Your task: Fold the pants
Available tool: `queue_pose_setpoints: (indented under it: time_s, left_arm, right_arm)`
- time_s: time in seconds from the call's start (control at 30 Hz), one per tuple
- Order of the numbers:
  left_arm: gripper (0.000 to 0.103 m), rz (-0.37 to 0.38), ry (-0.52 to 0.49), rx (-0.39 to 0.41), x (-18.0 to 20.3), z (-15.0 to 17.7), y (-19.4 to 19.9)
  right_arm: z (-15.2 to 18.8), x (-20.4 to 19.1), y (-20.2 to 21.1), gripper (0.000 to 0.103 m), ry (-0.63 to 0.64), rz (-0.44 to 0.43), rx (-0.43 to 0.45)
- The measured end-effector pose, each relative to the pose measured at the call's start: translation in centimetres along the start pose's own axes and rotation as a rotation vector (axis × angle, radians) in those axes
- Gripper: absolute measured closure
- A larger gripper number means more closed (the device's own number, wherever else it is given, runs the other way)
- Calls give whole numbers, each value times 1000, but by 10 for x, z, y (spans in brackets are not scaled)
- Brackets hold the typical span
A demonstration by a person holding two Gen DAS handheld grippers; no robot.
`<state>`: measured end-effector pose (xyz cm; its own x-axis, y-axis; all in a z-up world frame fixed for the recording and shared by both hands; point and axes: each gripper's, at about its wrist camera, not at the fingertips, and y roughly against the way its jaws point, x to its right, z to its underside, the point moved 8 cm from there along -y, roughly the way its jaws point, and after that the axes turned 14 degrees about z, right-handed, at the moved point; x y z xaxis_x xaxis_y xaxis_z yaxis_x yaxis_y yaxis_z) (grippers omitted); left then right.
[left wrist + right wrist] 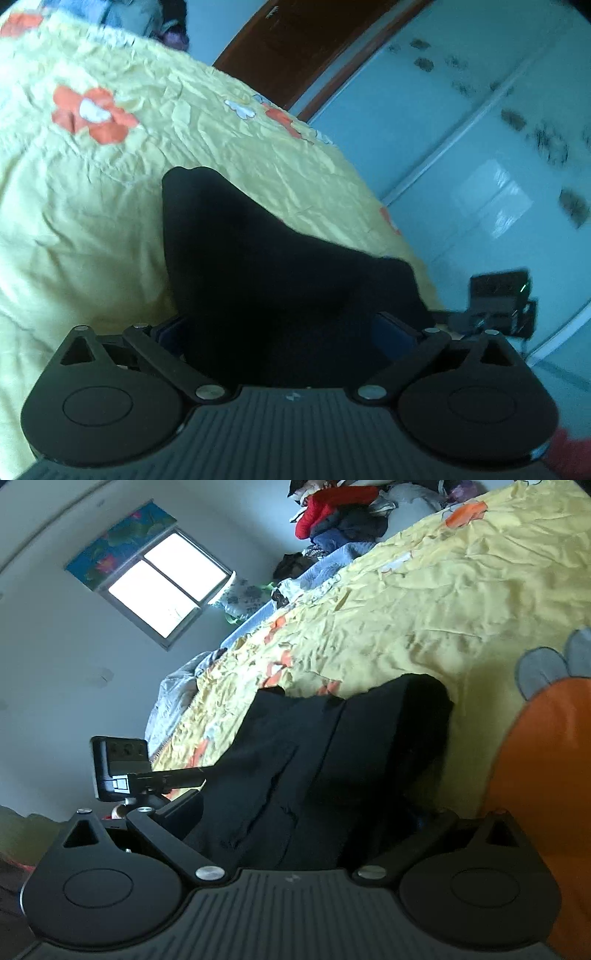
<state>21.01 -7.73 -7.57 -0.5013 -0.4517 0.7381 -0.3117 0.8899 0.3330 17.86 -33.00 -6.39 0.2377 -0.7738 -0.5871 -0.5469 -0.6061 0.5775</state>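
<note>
I see the black pants (280, 266) lying bunched on the yellow flowered bedspread (92, 192). My left gripper (284, 332) has its jaws spread wide with cloth between them. For my right gripper (306, 823) I cannot tell; cloth hides its fingers.

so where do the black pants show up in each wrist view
Left wrist view: the black pants fill the lower centre, running up from between the jaws to a blunt end on the yellow bedspread.
Right wrist view: the black pants lie in the centre, slanting up to the right from between the jaws.
Shared landmark: the yellow bedspread with orange flowers lies under the pants in both views.
</note>
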Motion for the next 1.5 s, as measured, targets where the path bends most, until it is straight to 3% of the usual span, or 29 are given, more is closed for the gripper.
queue_pose_setpoints:
  time_s: [0.07, 0.1, 0.13, 0.17, 0.2, 0.23, 0.27, 0.33, 0.47, 0.63, 0.77, 0.93, 1.1, 1.17, 1.2, 1.27, 1.33, 1.4, 1.5]
  left_arm:
    - [12, 18, 57, 28, -4, -3, -1]
    - [25, 7, 67, 36, -6, -4, -2]
    - [45, -25, 64, 39, -9, -3, -1]
    - [56, -67, 57, 39, -11, -2, 2]
    - [74, -103, 53, 39, -13, -1, 5]
    - [80, -118, 61, 41, -15, 0, 8]
    - [82, -108, 85, 54, -17, 1, 12]
    - [85, -100, 107, 75, -17, 3, 17]
    - [87, -144, 11, 97, 1, 2, 23]
    - [88, -120, -62, 164, 25, -12, 48]
    - [88, -211, -155, 237, 29, -37, 81]
    - [88, -331, -173, 288, 10, -64, 118]
    - [87, -459, -141, 241, -35, -74, 119]
    - [86, -521, -140, 195, -51, -70, 115]
    - [82, -541, -150, 170, -56, -68, 113]
    - [67, -570, -162, 154, -58, -62, 116]
    - [45, -614, -159, 180, -55, -57, 127]
    - [43, -693, -171, 219, -49, -54, 145]
    - [37, -695, -239, 239, -19, -48, 154]
  right_arm:
    - [-4, -3, -8, 0, 3, 25, 12]
    - [-5, -6, -12, 0, 7, 41, 21]
    - [-6, -8, -17, 3, 8, 58, 32]
    - [-6, -8, -18, 15, 15, 81, 39]
    - [-6, -8, -20, 34, 17, 116, 45]
    - [-5, -7, -20, 45, 7, 158, 50]
    - [-5, -4, -20, 62, -12, 193, 51]
    - [-3, 3, -17, 67, -64, 217, 59]
    - [2, -4, -15, 72, -75, 241, 77]
    - [-14, -44, -10, 73, 6, 235, 108]
    - [-37, -85, -24, 73, 86, 172, 130]
    - [-63, -115, -70, 73, 128, 134, 153]
    - [-77, -109, -135, 72, 132, 209, 100]
    - [-76, -96, -157, 66, 126, 296, 65]
    - [-74, -89, -163, 58, 121, 345, 50]
    - [-68, -81, -166, 54, 124, 355, 35]
    - [-62, -75, -154, 50, 119, 336, 47]
    - [-57, -69, -137, 44, 117, 360, 53]
    - [-52, -64, -101, 38, 193, 498, 125]
